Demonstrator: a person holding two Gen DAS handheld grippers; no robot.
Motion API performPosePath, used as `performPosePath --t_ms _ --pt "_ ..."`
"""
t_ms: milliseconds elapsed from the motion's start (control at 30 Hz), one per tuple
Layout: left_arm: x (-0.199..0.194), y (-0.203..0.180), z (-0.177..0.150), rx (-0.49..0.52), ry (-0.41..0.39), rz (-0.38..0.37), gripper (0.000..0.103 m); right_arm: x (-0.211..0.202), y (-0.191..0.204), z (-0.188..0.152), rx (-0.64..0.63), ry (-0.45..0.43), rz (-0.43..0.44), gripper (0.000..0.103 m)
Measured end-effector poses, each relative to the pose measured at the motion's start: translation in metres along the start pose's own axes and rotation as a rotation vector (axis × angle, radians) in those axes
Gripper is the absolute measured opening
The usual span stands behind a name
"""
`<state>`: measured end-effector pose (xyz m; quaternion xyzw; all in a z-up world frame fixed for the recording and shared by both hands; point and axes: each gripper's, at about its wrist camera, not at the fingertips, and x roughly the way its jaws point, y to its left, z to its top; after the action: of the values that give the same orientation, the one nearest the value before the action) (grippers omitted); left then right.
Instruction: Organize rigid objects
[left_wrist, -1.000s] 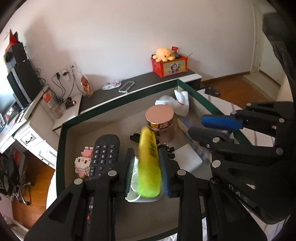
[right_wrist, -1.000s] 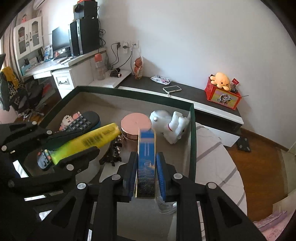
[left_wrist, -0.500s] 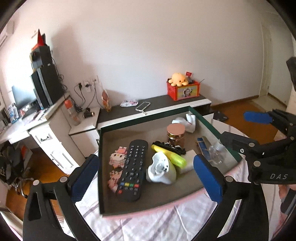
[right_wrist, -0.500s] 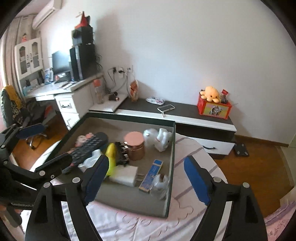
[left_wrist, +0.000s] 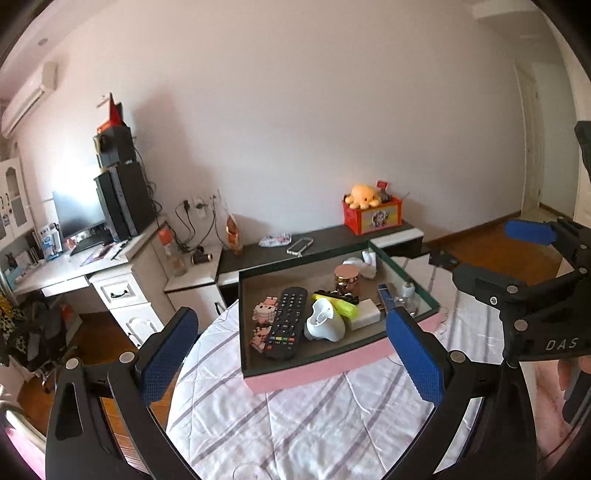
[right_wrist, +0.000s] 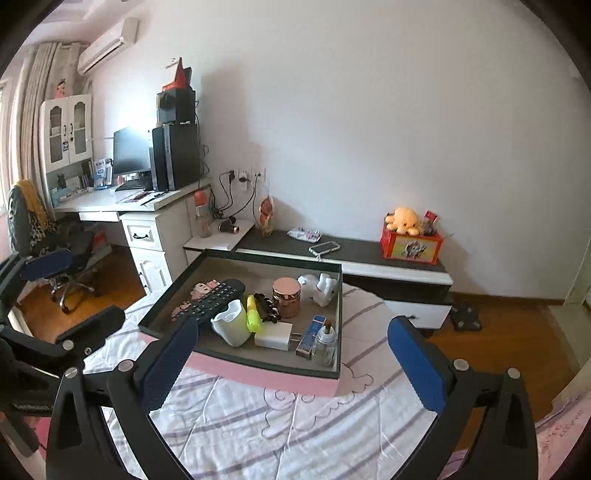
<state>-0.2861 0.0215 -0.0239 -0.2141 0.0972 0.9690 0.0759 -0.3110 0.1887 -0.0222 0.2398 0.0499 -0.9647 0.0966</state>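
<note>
A pink box with a dark green rim sits on the striped cloth. In it lie a black remote, a yellow highlighter, a white cup, a blue carton, a white charger, a rose-gold jar, a pink block toy and a white figurine. My left gripper is open and empty, well back from the box. My right gripper is open and empty, also back from it.
The round table has a white cloth with purple stripes. Behind it stand a low dark-topped cabinet with a red box and orange plush, and a white desk with a monitor. Wooden floor lies to the right.
A second ago the left gripper held the yellow highlighter and the right held the blue carton over the box. Both let go, opened wide and pulled back and up.
</note>
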Motion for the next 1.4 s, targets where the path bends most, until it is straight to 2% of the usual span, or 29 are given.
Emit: performPosePath --t_ms 100,200,333,400,567,767,1033,1400 --pt "-0.029 0.002 -0.007 -0.008 -0.033 0.006 0.103 -0.029 0.007 -0.007 -0.002 -0.053 -0.010 0.103" --pt "-0.066 0.001 -0.015 0.001 -0.106 0.072 0.103 -0.062 0.015 -0.017 -0.001 -0.117 -0.040 0.103" --pt "-0.109 0.002 -0.027 -0.018 -0.171 0.112 0.103 -0.096 0.025 -0.033 0.001 -0.169 -0.085 0.103" --pt "-0.131 0.002 -0.035 -0.039 -0.186 0.110 0.103 -0.115 0.033 -0.043 -0.001 -0.189 -0.113 0.103" --pt "-0.168 -0.006 -0.051 -0.081 -0.240 0.064 0.103 -0.157 0.049 -0.062 0.030 -0.239 -0.051 0.103" --pt "-0.212 -0.015 -0.065 -0.105 -0.296 0.101 0.103 -0.195 0.055 -0.073 0.035 -0.287 -0.069 0.103" --pt "-0.257 -0.026 -0.074 -0.072 -0.369 0.187 0.103 -0.234 0.063 -0.082 0.054 -0.362 -0.075 0.103" --pt "-0.285 -0.011 -0.081 -0.137 -0.444 0.158 0.103 -0.266 0.089 -0.086 0.004 -0.443 -0.109 0.103"
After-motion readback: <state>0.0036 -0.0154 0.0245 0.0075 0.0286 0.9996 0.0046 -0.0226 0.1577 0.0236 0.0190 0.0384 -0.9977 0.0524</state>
